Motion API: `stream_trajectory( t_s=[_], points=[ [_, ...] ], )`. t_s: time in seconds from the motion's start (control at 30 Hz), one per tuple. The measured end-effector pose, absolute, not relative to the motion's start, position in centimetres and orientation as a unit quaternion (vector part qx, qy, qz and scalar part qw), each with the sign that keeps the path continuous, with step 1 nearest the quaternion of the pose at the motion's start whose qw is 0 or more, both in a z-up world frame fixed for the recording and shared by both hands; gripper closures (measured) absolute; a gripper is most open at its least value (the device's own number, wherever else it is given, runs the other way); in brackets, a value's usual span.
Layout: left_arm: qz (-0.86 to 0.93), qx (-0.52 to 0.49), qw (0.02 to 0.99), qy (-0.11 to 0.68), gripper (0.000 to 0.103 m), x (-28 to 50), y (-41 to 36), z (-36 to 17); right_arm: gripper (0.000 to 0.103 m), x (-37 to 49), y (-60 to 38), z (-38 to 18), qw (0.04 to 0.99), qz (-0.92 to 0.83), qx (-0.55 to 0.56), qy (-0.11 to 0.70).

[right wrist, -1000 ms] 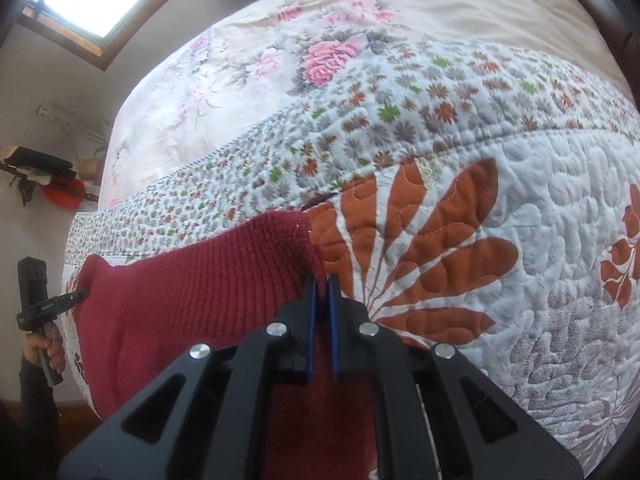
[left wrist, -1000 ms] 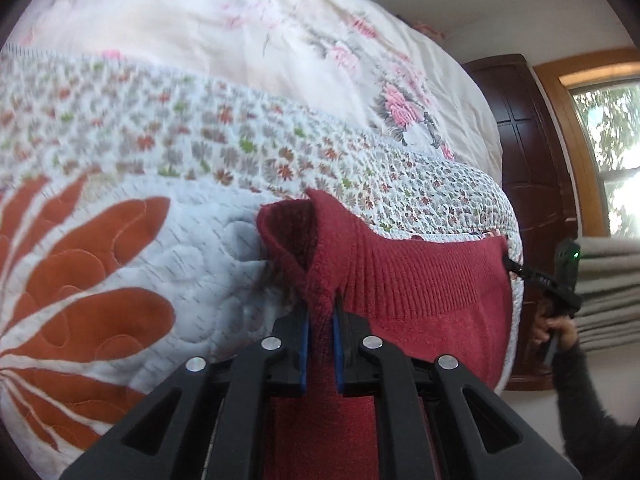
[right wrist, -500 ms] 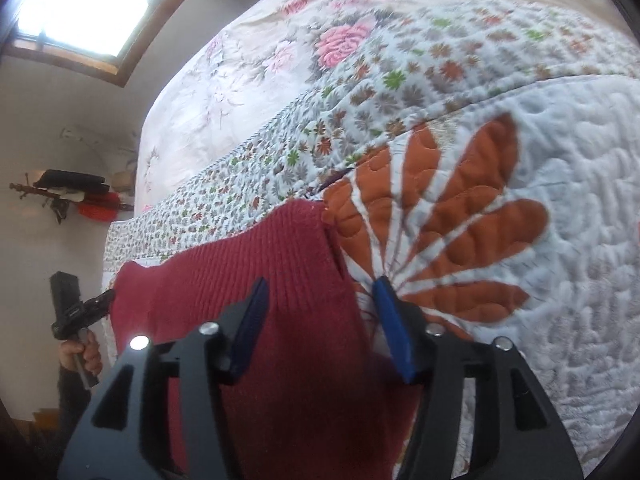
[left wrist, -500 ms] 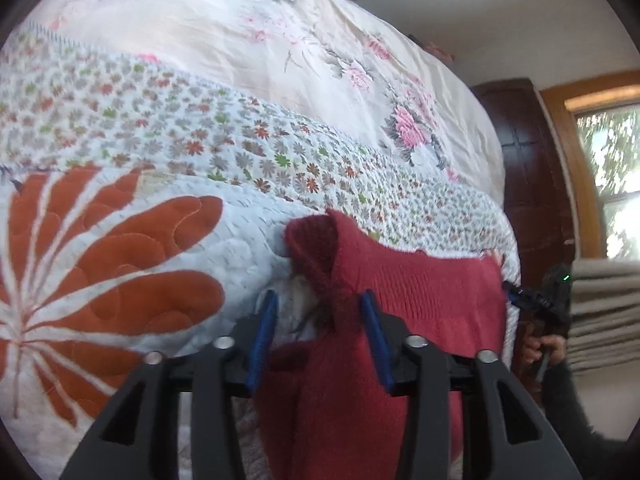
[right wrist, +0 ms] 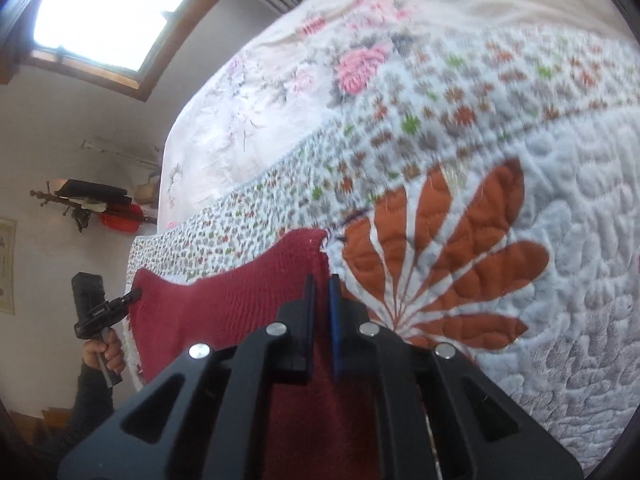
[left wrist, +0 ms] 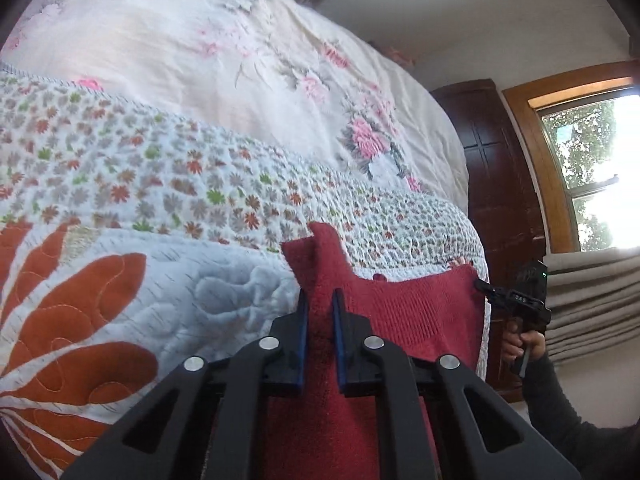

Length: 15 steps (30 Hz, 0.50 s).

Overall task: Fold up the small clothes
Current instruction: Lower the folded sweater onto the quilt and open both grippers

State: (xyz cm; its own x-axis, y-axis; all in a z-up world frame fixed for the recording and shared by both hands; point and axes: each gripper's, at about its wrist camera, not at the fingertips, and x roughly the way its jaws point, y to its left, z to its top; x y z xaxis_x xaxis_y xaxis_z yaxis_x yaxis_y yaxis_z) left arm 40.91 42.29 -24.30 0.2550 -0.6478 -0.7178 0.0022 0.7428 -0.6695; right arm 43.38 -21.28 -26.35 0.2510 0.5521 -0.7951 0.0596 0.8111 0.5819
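A bed (left wrist: 248,64) fills both views, spread with a cream floral sheet on its far part and a white quilted cover (left wrist: 168,280) with a band of small flowers and large rust-orange leaf shapes (right wrist: 452,264) nearer the cameras. On the quilt, at the bed's near edge, lies a dark red knitted garment (left wrist: 412,312), ribbed across its width, its cloth reaching back beneath both cameras. In the left wrist view one corner of it stands up in a small peak with a notched tip; in the right wrist view its other top corner (right wrist: 308,240) lies flat beside the orange leaves.

The left tool (left wrist: 319,304) has its blue-padded fingers closed narrowly on the red knit below the raised corner, gripping a fold of it. The right tool (right wrist: 321,292) is drawn nearly together at the garment's opposite side edge; whether cloth is caught between is unclear.
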Motion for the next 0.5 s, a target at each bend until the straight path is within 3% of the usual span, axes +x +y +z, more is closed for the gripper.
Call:
stream_trajectory(
  t_s=[0.2, 0.27, 0.3, 0.33, 0.4, 0.5],
  points=[
    [-0.183, -0.285, 0.746, 0.574, 0.092, 40.7, 43.3, -25.8, 0.098, 43.4, -20.9, -28.9, 0.753, 0.114, 0.23, 0.606],
    [-0.168, -0.29, 0.732, 0.594, 0.087, 40.6, 43.5, -27.2, 0.097, 42.9, -20.7, -28.9, 0.755, 0.115, 0.228, 0.604],
    [-0.16, -0.294, 0.73, 0.596, 0.083, 40.4, 43.6, -27.3, 0.09, 42.8, -20.7, -28.7, 0.754, 0.117, 0.232, 0.603],
    [-0.15, -0.294, 0.732, 0.597, 0.079, 40.3, 43.8, -26.8, 0.084, 42.5, -20.7, -28.1, 0.759, 0.111, 0.23, 0.6],
    [-0.088, -0.232, 0.77, 0.588, 0.065, 39.3, 43.7, -23.8, 0.084, 41.0, -20.1, -24.9, 0.794, 0.101, 0.198, 0.567],
    [-0.056, -0.151, 0.829, 0.536, 0.062, 36.5, 42.3, -17.8, 0.078, 38.2, -17.2, -21.5, 0.814, 0.148, 0.173, 0.534]
  ],
)
